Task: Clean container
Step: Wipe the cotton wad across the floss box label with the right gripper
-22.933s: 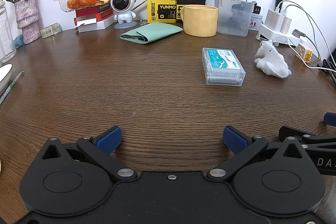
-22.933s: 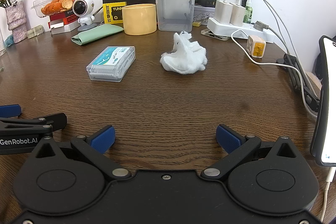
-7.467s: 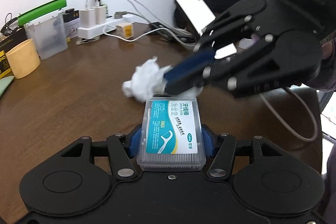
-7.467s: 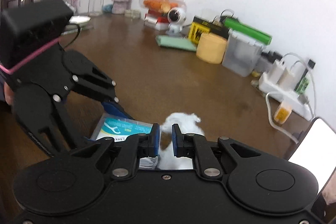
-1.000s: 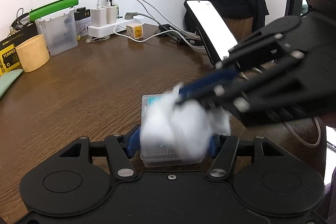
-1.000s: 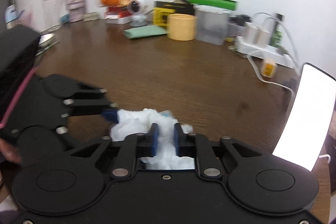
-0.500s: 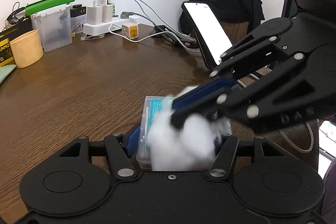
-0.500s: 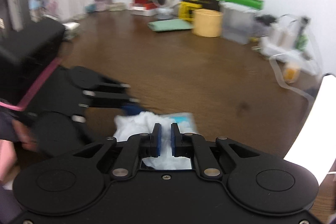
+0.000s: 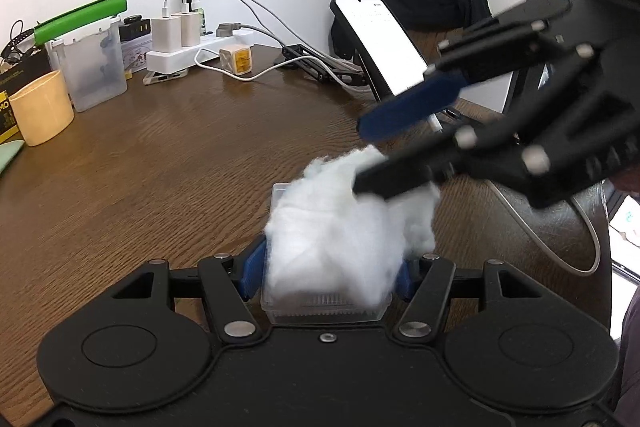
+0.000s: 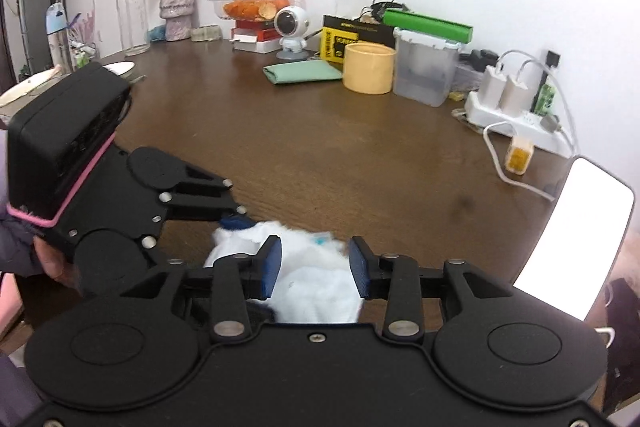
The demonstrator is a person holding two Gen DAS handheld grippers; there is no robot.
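Note:
My left gripper is shut on a clear plastic container of floss picks, held just above the brown table. A white wad of tissue lies on the container's lid and hides most of it. My right gripper reaches in from the right; its jaws are opening. Its lower finger rests against the wad and the blue upper finger stands clear of it. In the right wrist view the right gripper has its blue pads apart, the wad loose between and below them, and the left gripper at the left.
A lit phone on a stand is at the right edge, with cables and a white power strip behind it. Along the back wall stand a yellow cup, a clear tub with a green lid and a green cloth.
The right gripper's jaws, pinched on the wad half a second ago, have spread and released it. The wad now rests on the container. The left gripper has kept its hold.

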